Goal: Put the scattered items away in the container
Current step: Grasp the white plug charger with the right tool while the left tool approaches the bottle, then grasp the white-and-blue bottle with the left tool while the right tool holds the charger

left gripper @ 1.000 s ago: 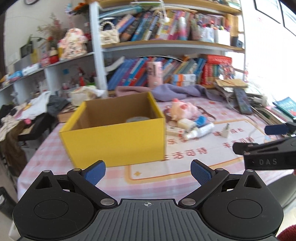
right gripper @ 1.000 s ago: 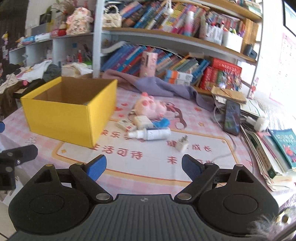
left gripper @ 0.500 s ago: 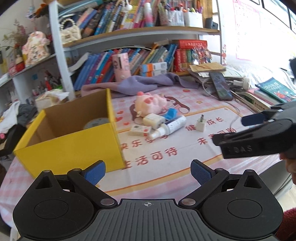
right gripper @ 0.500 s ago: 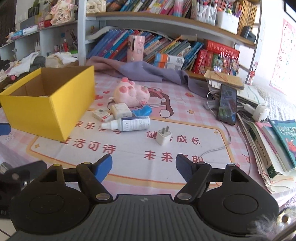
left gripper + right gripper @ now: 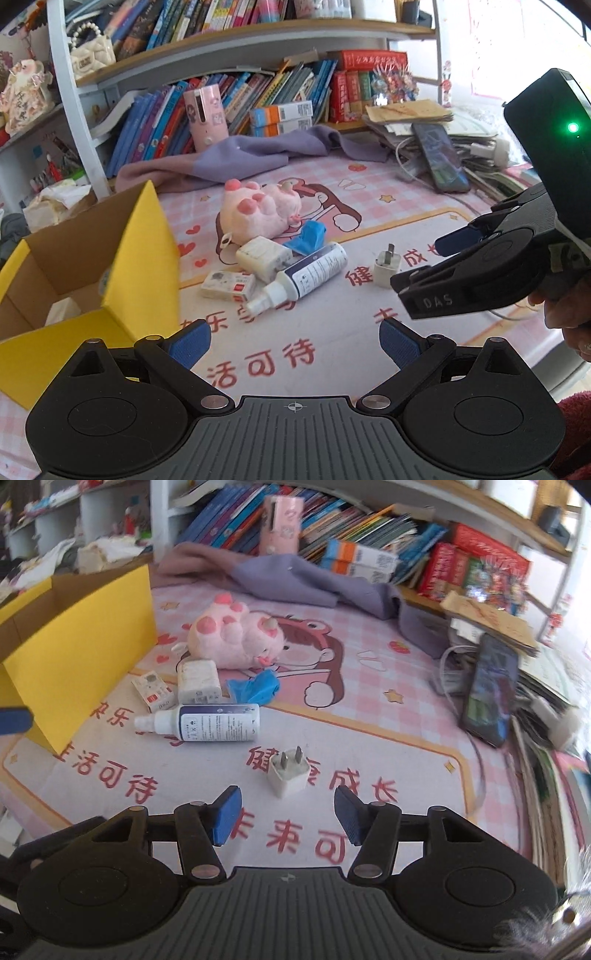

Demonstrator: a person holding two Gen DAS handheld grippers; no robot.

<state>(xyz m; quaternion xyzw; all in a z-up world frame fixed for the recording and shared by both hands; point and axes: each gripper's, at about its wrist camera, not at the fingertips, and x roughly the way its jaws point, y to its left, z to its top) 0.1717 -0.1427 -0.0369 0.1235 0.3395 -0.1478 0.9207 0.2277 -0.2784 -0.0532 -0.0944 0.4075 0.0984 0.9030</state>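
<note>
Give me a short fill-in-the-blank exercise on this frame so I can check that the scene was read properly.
1. The right gripper is open, and the white ____ stands just ahead of its fingers.
2. The spray bottle lies on its ____.
3. The pink plush toy rests on the mat, outside the ____ cardboard box.
4. The left gripper holds ____.

Missing words: plug adapter; side; yellow; nothing
</note>
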